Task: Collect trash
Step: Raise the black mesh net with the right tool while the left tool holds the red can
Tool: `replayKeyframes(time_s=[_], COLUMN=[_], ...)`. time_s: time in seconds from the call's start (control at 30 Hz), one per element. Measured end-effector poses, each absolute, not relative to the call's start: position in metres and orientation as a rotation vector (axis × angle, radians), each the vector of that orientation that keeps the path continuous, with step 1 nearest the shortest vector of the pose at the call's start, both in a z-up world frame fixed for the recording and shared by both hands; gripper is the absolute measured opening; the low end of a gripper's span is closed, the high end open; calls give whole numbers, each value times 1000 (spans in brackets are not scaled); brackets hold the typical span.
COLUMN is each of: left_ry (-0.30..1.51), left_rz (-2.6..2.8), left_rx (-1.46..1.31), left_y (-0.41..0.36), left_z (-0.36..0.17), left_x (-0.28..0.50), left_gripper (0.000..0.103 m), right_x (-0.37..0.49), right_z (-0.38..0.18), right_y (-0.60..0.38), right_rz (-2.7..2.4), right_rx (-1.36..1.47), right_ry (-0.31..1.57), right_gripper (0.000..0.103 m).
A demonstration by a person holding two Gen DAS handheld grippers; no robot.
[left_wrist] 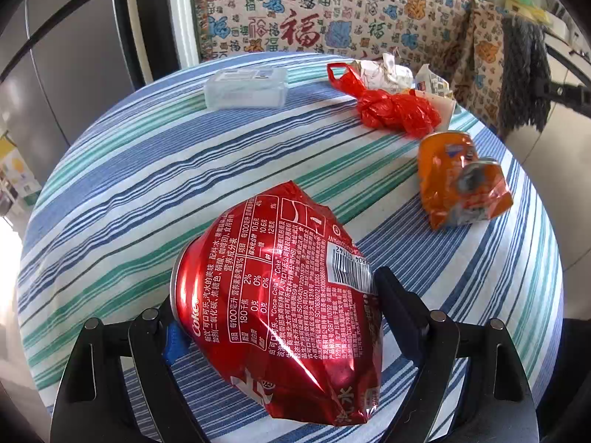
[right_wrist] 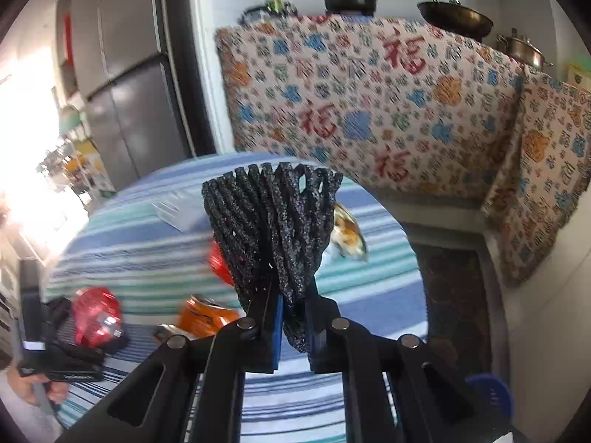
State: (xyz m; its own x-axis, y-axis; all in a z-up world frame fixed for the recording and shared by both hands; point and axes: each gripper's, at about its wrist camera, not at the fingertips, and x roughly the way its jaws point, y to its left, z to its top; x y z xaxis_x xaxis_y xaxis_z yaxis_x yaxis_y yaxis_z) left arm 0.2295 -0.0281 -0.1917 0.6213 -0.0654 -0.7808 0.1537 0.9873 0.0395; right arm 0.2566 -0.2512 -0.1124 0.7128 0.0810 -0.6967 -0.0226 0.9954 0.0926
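Note:
My left gripper [left_wrist: 275,304] is shut on a crushed red Coca-Cola can [left_wrist: 280,277], held just above the striped tablecloth [left_wrist: 129,192]. A crushed orange can [left_wrist: 460,181] lies to the right, a knotted red plastic bag [left_wrist: 395,107] beyond it, and crumpled white paper [left_wrist: 388,70] behind that. My right gripper [right_wrist: 293,313] is shut on a black foam net sleeve [right_wrist: 273,221], held up over the table. The right wrist view also shows the red can [right_wrist: 96,313] in the left gripper, the orange can [right_wrist: 207,317] and a snack wrapper [right_wrist: 349,236].
A clear plastic box [left_wrist: 245,88] sits at the table's far side. A patterned cloth [left_wrist: 332,7] covers furniture behind the table, with pots [right_wrist: 458,18] on top. A grey fridge [right_wrist: 122,92] stands at left. A blue bin [right_wrist: 491,395] is on the floor at right.

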Motion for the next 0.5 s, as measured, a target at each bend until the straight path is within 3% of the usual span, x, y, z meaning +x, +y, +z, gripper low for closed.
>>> replayKeyframes(time_s=[0.17,0.5], left_ry=[884,838], left_rz=[-151,-245], left_rx=[87,74], left_y=[-28,-58], left_z=[-190,-155], left_x=[227,200], left_gripper=[87,87], right_x=[243,199], right_z=[-153,-132], right_y=[-278,-300], right_rz=[82,47], right_rx=[218,216], right_ry=[839,786], right_gripper=[10,10])
